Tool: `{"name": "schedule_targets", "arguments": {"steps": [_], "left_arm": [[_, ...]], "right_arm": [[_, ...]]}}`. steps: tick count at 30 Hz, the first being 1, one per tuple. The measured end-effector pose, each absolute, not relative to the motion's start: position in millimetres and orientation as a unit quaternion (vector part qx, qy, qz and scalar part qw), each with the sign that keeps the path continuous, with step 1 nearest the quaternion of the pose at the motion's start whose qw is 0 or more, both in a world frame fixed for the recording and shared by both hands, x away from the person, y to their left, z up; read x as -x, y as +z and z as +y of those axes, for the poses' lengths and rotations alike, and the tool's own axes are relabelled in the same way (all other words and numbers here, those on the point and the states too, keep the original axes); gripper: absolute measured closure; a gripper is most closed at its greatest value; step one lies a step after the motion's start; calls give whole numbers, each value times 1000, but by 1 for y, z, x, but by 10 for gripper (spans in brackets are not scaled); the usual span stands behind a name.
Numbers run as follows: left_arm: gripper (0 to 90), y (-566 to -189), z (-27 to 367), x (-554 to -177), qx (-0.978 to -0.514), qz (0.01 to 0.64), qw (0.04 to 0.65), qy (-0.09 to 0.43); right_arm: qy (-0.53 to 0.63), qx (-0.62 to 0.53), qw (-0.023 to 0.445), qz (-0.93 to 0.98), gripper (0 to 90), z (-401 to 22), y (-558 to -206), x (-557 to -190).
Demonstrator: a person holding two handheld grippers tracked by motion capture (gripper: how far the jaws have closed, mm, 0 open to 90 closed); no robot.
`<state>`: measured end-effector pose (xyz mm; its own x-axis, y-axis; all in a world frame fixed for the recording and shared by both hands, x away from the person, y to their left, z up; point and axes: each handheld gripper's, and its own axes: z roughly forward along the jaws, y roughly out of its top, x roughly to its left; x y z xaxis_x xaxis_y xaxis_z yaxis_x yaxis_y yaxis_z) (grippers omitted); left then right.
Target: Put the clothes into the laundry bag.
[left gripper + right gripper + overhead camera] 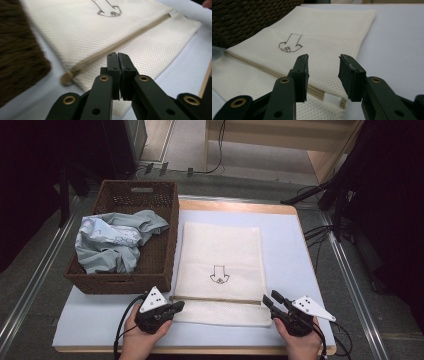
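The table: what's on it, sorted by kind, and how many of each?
White mesh laundry bag: 1
Brown wicker basket: 1
Crumpled pale blue-grey garment in the basket: 1
Hand-held grippers: 2, the left gripper with its jaws shut and the right gripper with its jaws apart
Total: 5

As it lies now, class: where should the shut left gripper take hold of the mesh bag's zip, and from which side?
Grip the zip pull at the left end of the zip. It probably suits a grip from the near left, since it juts past the mesh bag beside the left gripper, whose jaws must open first.
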<state>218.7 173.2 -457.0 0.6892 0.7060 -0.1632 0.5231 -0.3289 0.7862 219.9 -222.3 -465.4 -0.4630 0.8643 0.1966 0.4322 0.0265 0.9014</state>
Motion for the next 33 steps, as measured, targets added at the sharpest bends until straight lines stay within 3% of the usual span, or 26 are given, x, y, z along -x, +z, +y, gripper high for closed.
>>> {"name": "schedule_targets", "arguments": {"steps": [9,14,26,33], "left_arm": [[900,-460,143,-223,-831,350,422,96],[900,-470,136,-227,-843,349,399,90],[900,-476,140,-232,-839,363,401,61],[900,-477,141,-233,-838,364,404,55]], "right_arm": [[496,-408,202,740,596,-188,-456,-223],[470,-382,139,783,607,-163,-459,-237],[435,-350,105,823,575,-128,-473,-274],[401,-325,141,845,511,-116,-485,-271]]}}
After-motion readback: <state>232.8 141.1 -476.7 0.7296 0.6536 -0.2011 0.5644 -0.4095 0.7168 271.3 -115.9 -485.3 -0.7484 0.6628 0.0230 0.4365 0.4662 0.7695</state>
